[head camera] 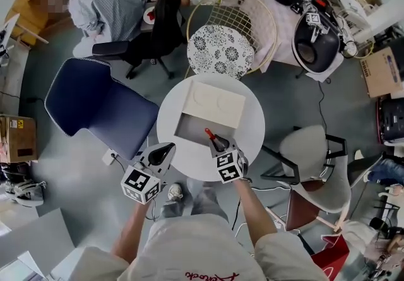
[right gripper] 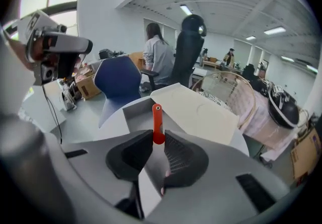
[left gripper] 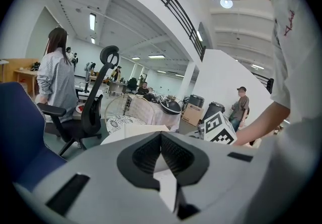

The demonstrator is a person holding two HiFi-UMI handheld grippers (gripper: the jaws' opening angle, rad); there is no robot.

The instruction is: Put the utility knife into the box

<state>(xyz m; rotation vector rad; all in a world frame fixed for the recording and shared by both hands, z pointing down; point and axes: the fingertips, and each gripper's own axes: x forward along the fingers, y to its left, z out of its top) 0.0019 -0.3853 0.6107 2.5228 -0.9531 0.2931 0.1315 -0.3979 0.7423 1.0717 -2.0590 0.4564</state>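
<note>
Right tongs (head camera: pixel 218 143): clamped on the red knife (head camera: pixel 209 134), over the open box (head camera: pixel 181 123) mid-table (head camera: pixel 254 123).
Left tongs (head camera: pixel 165 151): closed, empty, at table's near edge.

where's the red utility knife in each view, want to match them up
Head view: utility knife near centre, gripped by the right tool.
Left gripper view: not in it.
Right gripper view: centre, utility knife sticking up from between the jaws.
Shared landmark: the open box on the round table.

right tool (head camera: pixel 216 143) holding utility knife (head camera: pixel 209 134) over open box (head camera: pixel 218 104)
</note>
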